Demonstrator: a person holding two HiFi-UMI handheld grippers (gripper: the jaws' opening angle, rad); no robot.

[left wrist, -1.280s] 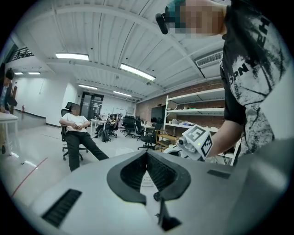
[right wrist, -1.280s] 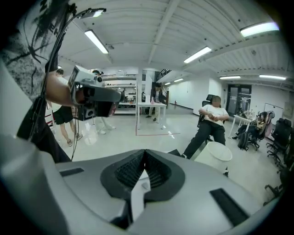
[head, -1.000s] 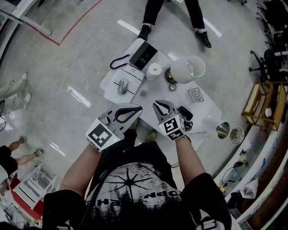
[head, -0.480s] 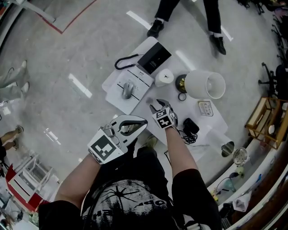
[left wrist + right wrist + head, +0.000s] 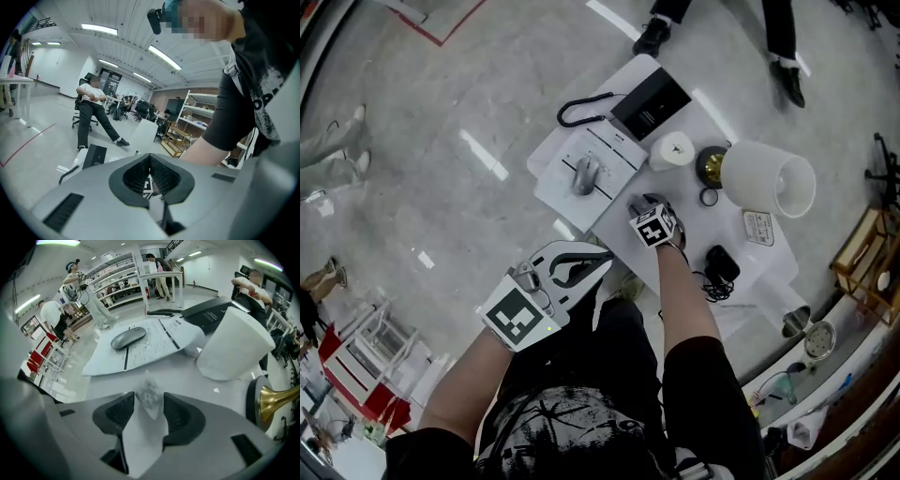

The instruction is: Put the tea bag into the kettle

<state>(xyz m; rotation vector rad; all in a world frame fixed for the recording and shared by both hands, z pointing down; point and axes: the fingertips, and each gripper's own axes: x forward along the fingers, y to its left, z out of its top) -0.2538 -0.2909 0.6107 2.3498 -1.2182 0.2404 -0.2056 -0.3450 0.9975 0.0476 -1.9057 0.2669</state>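
Right gripper view puts the tea bag [image 5: 148, 394] on the table [image 5: 197, 376], squarely between the jaws of my right gripper [image 5: 149, 403]. Those jaws have just been opening and now stand wide, not pressing the bag. I judge this to be the pick-up step: next I must pinch the bag gently, then carry it to the kettle [image 5: 755, 173]. Only the head view shows that kettle, farther along the table. It also shows my left gripper [image 5: 602, 262] held back, jaws clenched on nothing. There the right gripper hides the bag.
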